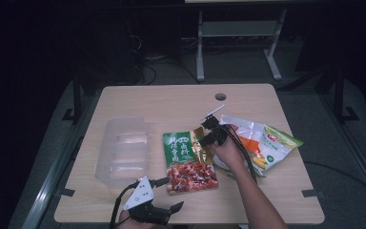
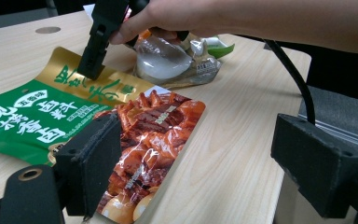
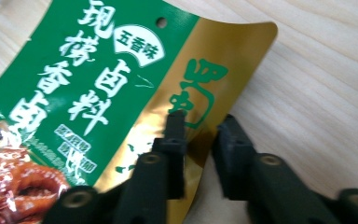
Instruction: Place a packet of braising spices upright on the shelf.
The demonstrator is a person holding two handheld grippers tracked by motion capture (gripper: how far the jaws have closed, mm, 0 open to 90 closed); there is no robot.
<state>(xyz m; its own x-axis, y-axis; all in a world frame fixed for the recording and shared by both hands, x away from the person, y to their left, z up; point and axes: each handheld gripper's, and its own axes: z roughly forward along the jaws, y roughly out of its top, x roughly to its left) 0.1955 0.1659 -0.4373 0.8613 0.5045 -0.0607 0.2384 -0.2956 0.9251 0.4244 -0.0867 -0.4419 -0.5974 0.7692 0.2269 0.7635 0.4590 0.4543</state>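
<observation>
Pinching the pouch by its gold edge

Gripping low on the gold strip, the right gripper (image 3: 198,140) straddles the right edge of the green pouch (image 1: 188,160), one jaw over the foil and one beyond it. The jaws stand narrowed around that edge, but a slim gap still shows on the right gripper view, so I cannot tell whether the pads truly bite yet. An edge hold makes sense: the pouch lies flat on the table (image 1: 171,100), near the middle, and only its slightly curled rim offers anything to get under.

The left gripper (image 1: 164,194) waits at the near edge of the table, jaws spread wide and holding nothing, just near of the pouch's near left corner, probably ready to steady or take it.

A clear tray (image 1: 124,148) sits to the left of the pouch, a likely destination. A second bag (image 1: 267,143) lies to the right, under the person's right hand (image 1: 228,150), apart from the work.
</observation>
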